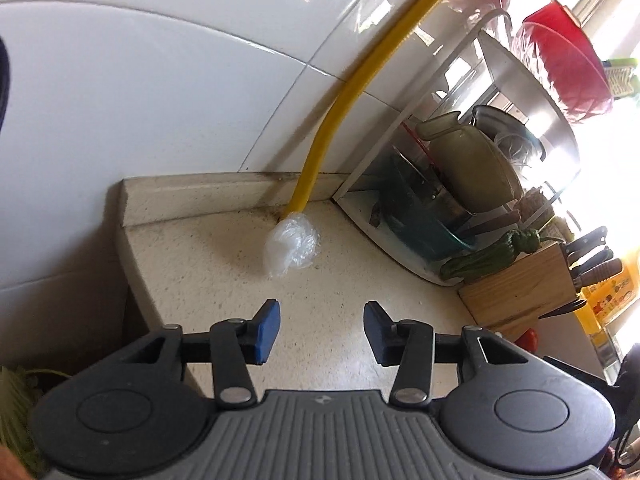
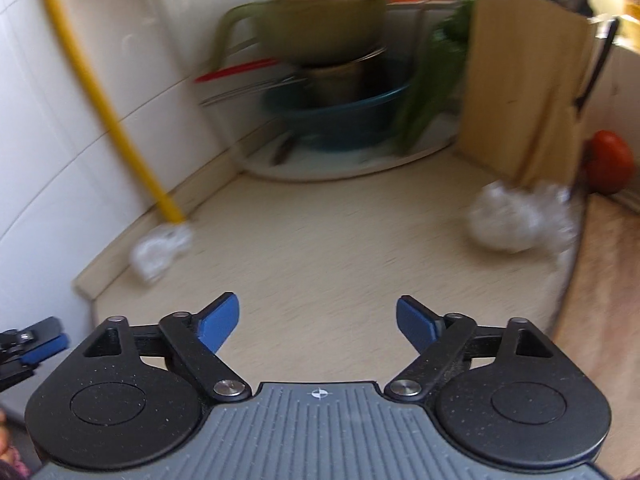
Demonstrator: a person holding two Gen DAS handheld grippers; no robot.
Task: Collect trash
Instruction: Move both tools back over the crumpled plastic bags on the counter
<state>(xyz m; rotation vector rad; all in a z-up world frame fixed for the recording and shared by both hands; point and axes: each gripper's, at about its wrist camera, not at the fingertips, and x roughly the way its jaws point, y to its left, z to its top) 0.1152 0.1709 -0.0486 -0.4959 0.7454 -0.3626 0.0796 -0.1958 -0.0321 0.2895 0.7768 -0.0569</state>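
Meanwhile both grippers, left gripper [image 1: 320,330] and right gripper [image 2: 318,322], gape empty above the countertop [image 2: 320,240].

We see two wads of crumpled clear plastic on the speckled beige counter [image 2: 320,216]. The smaller wad [image 1: 291,249] lies at the foot of the yellow pipe [image 1: 320,148], touching its lower end, close to the counter's raised back edge. The larger wad [image 2: 520,218] sits well apart from the pipe, across the open counter, just in front of the wooden knife block [image 2: 524,92]. It is blurred; both look loose and scrunched.
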